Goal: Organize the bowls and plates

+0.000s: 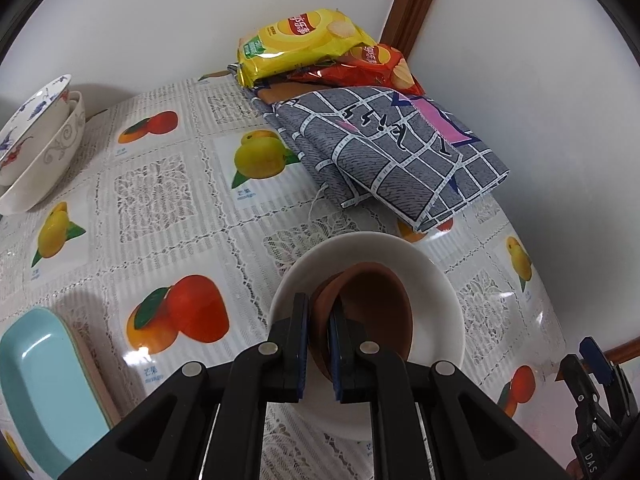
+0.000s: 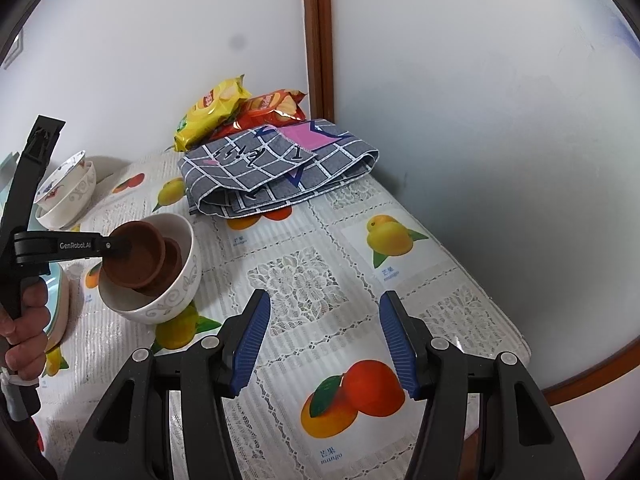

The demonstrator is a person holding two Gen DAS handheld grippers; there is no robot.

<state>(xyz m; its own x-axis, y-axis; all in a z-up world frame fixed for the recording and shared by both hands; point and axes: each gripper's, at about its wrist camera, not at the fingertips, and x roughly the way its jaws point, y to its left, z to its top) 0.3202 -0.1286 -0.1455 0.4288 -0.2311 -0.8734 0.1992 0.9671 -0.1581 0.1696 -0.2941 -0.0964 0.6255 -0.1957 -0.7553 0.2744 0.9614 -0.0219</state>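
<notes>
Left wrist view: left gripper pinches brown saucer rim above white bowl.
Right gripper: wide, empty.
Risk: thin-rim grip could slip, dropping saucer, chipping bowl.

The left tool hides part of the brown saucers' near rims. The blue tray runs off the left wrist view's edge. A red bag lies half under the yellow bag. The cloth covers perhaps a book, too hidden to tell.
</notes>
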